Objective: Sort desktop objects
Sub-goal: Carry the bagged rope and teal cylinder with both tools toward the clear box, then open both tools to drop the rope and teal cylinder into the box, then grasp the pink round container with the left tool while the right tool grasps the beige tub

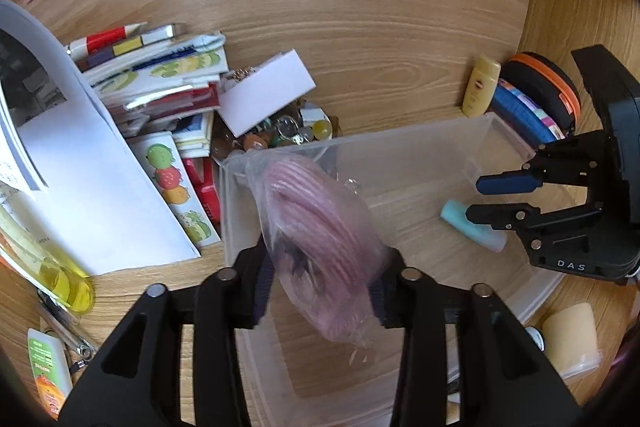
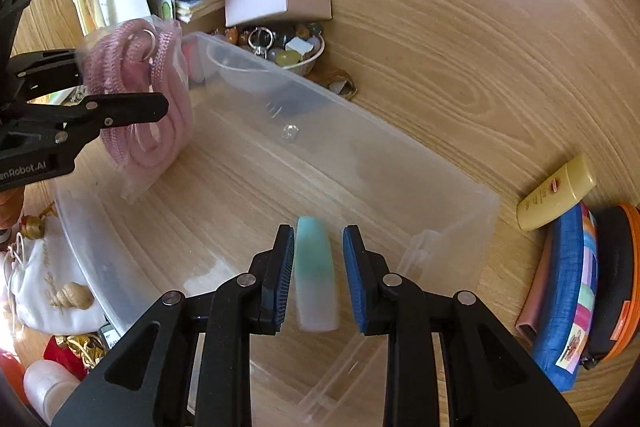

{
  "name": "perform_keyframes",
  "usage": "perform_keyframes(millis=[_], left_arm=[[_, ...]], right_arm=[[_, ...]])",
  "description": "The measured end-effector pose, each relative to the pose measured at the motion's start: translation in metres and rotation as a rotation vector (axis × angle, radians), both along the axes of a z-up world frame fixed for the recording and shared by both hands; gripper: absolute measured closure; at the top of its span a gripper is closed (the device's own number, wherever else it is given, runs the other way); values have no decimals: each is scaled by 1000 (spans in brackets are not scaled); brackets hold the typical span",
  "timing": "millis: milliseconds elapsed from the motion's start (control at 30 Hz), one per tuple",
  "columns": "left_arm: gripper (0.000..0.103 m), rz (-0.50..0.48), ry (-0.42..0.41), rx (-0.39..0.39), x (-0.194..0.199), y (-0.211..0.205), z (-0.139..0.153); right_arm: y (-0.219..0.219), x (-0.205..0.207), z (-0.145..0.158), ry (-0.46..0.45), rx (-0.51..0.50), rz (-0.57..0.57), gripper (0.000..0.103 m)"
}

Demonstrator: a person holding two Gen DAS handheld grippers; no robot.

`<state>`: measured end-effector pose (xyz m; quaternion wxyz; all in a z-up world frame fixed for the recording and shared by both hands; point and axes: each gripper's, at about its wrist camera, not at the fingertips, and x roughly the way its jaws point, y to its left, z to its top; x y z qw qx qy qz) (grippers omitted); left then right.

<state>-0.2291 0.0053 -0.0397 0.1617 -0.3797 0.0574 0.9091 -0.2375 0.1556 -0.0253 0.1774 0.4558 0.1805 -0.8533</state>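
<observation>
A clear plastic box (image 1: 400, 135) (image 2: 360, 115) stands on the wooden desk. My left gripper (image 1: 324, 279) (image 2: 120, 85) hangs over its left end with a bag of coiled pink rope (image 1: 320, 239) (image 2: 160, 87) between its fingers. The bag is blurred, its lower end is down in the box, and the pads look slack on it. My right gripper (image 2: 318, 233) (image 1: 474, 199) is low inside the box's right end. It is shut on a teal and white tube (image 2: 316, 279) (image 1: 454, 217) that lies along its fingers.
Behind the box lie a stack of booklets (image 1: 160, 83), a white carton (image 1: 264, 91) and a bowl of trinkets (image 2: 296, 55). A yellow bottle (image 2: 556, 191), a blue pouch (image 2: 568, 287) and an orange-rimmed case (image 2: 616, 279) sit to the right. White sheets (image 1: 80, 187) lie at left.
</observation>
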Motion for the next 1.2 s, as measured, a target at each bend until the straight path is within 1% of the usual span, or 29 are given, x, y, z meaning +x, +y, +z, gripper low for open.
perform_keyframes(millis=[100, 167, 200, 233, 267, 333, 367, 433, 500, 567, 667, 767, 833, 967, 1100, 1200], left_arm=[[52, -6, -3, -5, 2, 0, -1], [49, -7, 6, -4, 3, 0, 0], [42, -8, 11, -1, 4, -1, 1], [39, -9, 21, 4, 6, -2, 3], [35, -8, 30, 7, 8, -4, 5], [32, -12, 51, 10, 13, -4, 10], [31, -11, 61, 7, 14, -4, 12], [29, -10, 80, 5, 18, -4, 18], [19, -7, 109, -1, 24, -6, 25], [11, 0, 151, -15, 31, -5, 33], [9, -1, 191, -34, 40, -2, 43], [3, 4, 225, -61, 49, 2, 50], [3, 14, 242, -76, 54, 5, 52], [3, 24, 252, -83, 66, 3, 57], [3, 37, 263, -90, 80, 2, 62], [2, 56, 286, -106, 94, 2, 65]], right_arm=[[-2, 3, 1, 6, 21, 0, 80], [-4, 5, 3, 13, 21, 1, 77], [-5, 8, 6, 23, 19, 1, 73], [-5, 11, 10, 34, 19, 1, 67], [-5, 13, 13, 46, 17, 0, 64], [-4, 21, 23, 81, 11, -2, 51], [-4, 26, 29, 102, 9, -4, 48], [-3, 33, 36, 132, 10, -16, 37], [-2, 38, 42, 165, 12, -24, 30], [-2, 47, 48, 183, 14, -27, 29], [-1, 56, 53, 200, 20, -42, 27], [0, 68, 57, 220, 30, -63, 23], [2, 76, 59, 228, 27, -72, 22], [7, 90, 65, 247, 10, -75, 22], [12, 105, 70, 268, -19, -72, 22], [17, 116, 70, 284, -42, -73, 21]])
